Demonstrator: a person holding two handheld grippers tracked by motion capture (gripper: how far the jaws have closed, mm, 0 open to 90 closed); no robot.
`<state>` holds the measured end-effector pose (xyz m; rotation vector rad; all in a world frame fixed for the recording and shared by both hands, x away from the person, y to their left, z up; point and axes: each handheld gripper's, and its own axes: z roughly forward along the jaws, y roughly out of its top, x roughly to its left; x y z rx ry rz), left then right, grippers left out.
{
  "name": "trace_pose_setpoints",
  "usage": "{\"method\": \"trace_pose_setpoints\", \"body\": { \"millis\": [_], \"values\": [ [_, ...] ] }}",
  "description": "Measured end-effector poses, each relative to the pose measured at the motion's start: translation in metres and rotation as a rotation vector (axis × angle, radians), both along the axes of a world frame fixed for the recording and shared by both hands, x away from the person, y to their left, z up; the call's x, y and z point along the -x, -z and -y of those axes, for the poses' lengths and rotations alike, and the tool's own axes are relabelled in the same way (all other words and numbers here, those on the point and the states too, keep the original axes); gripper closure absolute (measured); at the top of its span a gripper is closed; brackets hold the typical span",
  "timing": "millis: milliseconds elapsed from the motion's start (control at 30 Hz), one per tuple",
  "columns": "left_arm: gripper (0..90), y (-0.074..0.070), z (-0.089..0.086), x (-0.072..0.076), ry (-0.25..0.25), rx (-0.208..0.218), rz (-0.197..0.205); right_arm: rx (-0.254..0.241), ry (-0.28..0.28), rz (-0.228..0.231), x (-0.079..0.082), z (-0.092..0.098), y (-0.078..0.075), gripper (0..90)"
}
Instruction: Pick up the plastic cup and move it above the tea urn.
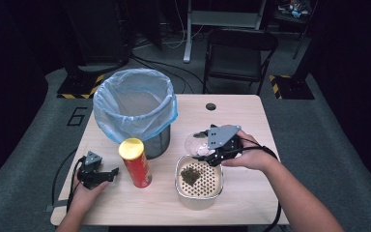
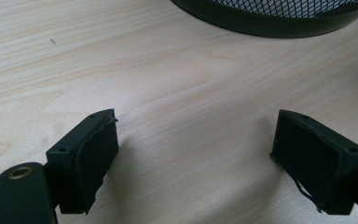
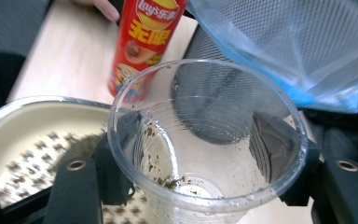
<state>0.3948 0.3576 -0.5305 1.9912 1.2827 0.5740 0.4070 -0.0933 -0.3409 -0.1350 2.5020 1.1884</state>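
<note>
Right gripper view: my right gripper (image 3: 205, 186) pinches the clear ribbed plastic cup (image 3: 205, 140); a thin wall could buckle, dropping dregs beside the perforated cream strainer bowl (image 3: 23, 140) near the table's front edge, left gripper (image 2: 214, 158) spread idle.

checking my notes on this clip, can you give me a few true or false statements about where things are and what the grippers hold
1. The right gripper is shut on a clear plastic cup. True.
2. The cup is full of liquid. False: it holds only a few dark bits stuck to its wall and bottom.
3. The left gripper holds the red chip can. False: its jaws stand open over bare table.
4. Dark residue lies on the perforated strainer. True.
5. The mesh bin has a blue bag liner. True.
</note>
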Motion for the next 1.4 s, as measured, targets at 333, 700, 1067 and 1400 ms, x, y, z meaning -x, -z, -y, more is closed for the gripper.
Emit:
{"method": "trace_pose_setpoints", "body": {
  "millis": [333,700,1067,1400],
  "values": [
    [14.0,0.0,0.0,0.0,0.0,0.0,0.0,-0.109,0.068,-0.26,-0.014,0.006,0.006,34.4],
    [14.0,0.0,0.0,0.0,0.0,0.0,0.0,-0.16,0.114,-0.322,-0.015,0.007,-0.008,34.4],
    [13.9,0.0,0.0,0.0,0.0,-0.001,-0.001,-0.236,0.171,-0.321,-0.014,-0.004,-0.061,34.3],
    [13.8,0.0,0.0,0.0,0.002,-0.004,-0.003,-0.224,0.209,-0.295,-0.018,-0.03,-0.108,34.0]
  ]
}}
